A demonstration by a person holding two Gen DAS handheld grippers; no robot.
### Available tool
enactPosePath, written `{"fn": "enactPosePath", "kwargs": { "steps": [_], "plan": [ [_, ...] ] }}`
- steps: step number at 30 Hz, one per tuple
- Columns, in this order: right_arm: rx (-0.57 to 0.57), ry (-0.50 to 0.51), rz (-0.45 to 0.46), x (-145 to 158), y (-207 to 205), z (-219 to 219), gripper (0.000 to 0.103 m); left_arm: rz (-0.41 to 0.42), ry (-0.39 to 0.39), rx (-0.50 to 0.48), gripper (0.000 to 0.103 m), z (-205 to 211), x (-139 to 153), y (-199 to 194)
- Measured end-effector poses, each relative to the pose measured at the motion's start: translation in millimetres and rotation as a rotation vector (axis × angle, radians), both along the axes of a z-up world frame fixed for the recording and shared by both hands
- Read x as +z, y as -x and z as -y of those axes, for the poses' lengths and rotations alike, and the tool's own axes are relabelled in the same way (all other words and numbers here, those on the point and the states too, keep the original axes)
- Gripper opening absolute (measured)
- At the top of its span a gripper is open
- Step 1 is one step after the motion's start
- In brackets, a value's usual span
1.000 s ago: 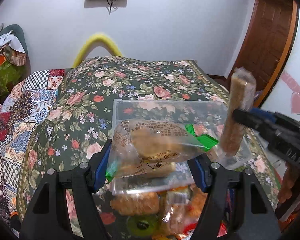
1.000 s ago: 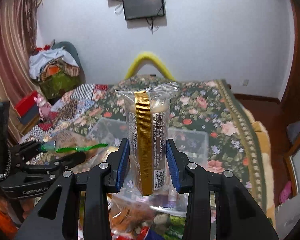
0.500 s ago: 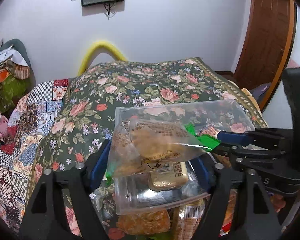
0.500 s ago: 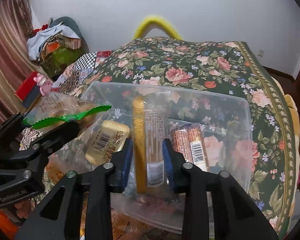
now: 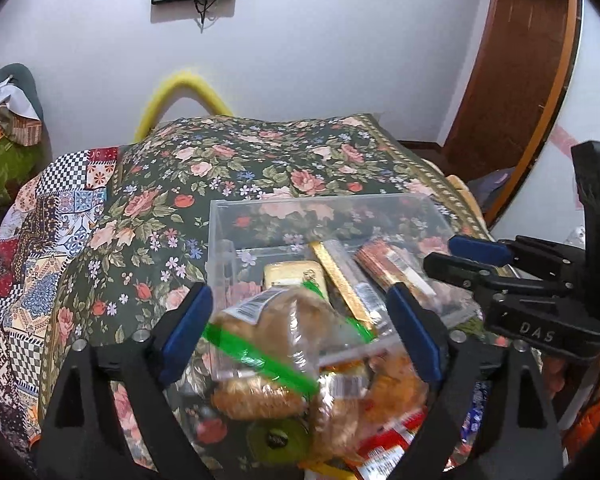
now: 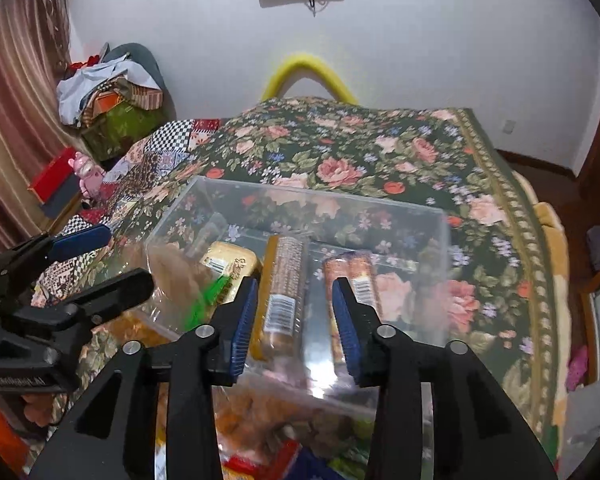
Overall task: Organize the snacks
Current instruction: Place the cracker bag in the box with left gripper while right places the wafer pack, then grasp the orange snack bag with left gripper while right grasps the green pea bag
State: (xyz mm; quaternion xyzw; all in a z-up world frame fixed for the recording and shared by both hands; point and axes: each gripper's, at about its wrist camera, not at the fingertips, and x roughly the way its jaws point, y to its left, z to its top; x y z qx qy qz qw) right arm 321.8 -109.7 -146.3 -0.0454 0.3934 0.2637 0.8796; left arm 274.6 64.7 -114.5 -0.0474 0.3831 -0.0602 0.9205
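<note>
A clear plastic box (image 5: 236, 216) (image 6: 444, 248) stands on the floral bedspread. In it lie a gold-striped snack bar (image 5: 340, 276) (image 6: 280, 284), a yellow packet (image 5: 292, 274) (image 6: 228, 260) and a twin brown bar pack (image 5: 392, 266) (image 6: 356, 276). My left gripper (image 5: 300, 332) is open, and the bread bag with a green strip (image 5: 276, 332) (image 6: 176, 276) hangs loose between its fingers, blurred, at the box's near edge. My right gripper (image 6: 294, 316) is open just above the gold-striped bar, at the box's near side.
A heap of loose snack packets (image 5: 340, 412) (image 6: 260, 420) lies in front of the box. A patchwork quilt (image 5: 40, 240) covers the bed's left part. A yellow arch (image 5: 180, 92) stands at the far wall; a wooden door (image 5: 512, 80) is at right.
My right gripper lowered the gold-striped bar into the box and opened, leaving it there. My left gripper opened and the bread bag dropped from its grip, tilting down.
</note>
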Motion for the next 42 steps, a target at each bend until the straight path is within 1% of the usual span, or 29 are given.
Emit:
{"fn": "enactPosePath", "kwargs": {
  "steps": [4, 8, 9, 10, 12, 15, 19, 22, 26, 30, 32, 34, 35, 36, 38, 42],
  "plan": [
    [-0.023, -0.005, 0.037, 11.3, 13.3, 17.6, 0.051, 0.01, -0.002, 0.006, 0.095, -2.2, 8.5, 13.3],
    [-0.049, -0.006, 0.068, 20.0, 28.5, 37.3, 0.054, 0.0, -0.012, 0.022, 0.095, -7.6, 9.7, 29.7],
    [-0.058, -0.006, 0.074, 21.4, 32.1, 42.9, 0.059, -0.002, -0.013, 0.025, 0.095, -8.9, 8.9, 33.8],
    [-0.067, -0.006, 0.08, 22.2, 35.9, 46.9, 0.065, -0.005, -0.014, 0.029, 0.095, -10.5, 7.2, 38.4],
    [-0.086, -0.002, 0.095, 22.5, 42.8, 56.7, 0.07, -0.017, -0.016, 0.038, 0.095, -13.7, 2.2, 45.2],
    [-0.108, 0.024, 0.097, 17.9, 48.0, 66.8, 0.071, -0.051, -0.011, 0.044, 0.095, -17.1, -9.9, 53.6],
    [-0.13, 0.045, 0.067, 2.7, 53.9, 78.1, 0.076, -0.091, -0.001, 0.05, 0.095, -20.5, -28.8, 59.5],
    [-0.144, 0.056, 0.025, -13.9, 53.3, 83.2, 0.076, -0.123, 0.011, 0.053, 0.095, -21.1, -42.8, 59.3],
    [-0.176, 0.06, -0.028, -39.4, 49.7, 90.6, 0.076, -0.146, 0.031, 0.059, 0.095, -19.8, -57.5, 55.3],
    [-0.19, 0.055, -0.079, -59.6, 43.3, 92.3, 0.075, -0.153, 0.022, 0.057, 0.093, -15.4, -67.2, 47.4],
    [-0.188, 0.057, -0.097, -67.2, 39.4, 91.4, 0.075, -0.156, 0.008, 0.056, 0.084, -13.1, -71.6, 42.4],
    [-0.186, 0.059, -0.111, -72.8, 36.6, 89.9, 0.069, -0.159, -0.014, 0.069, 0.078, -11.7, -77.2, 36.5],
    [-0.184, 0.055, -0.124, -75.7, 34.0, 89.7, 0.068, -0.158, -0.015, 0.079, 0.077, -12.5, -79.4, 34.4],
    [-0.178, 0.038, -0.138, -78.1, 31.3, 90.1, 0.068, -0.156, -0.008, 0.082, 0.077, -13.5, -81.3, 33.1],
    [-0.173, 0.025, -0.155, -81.7, 31.0, 89.7, 0.068, -0.154, 0.0, 0.082, 0.07, -13.6, -83.5, 31.8],
    [-0.151, 0.04, -0.163, -88.5, 27.6, 80.5, 0.068, -0.161, -0.001, 0.072, 0.06, -12.1, -88.3, 28.8]
  ]
}}
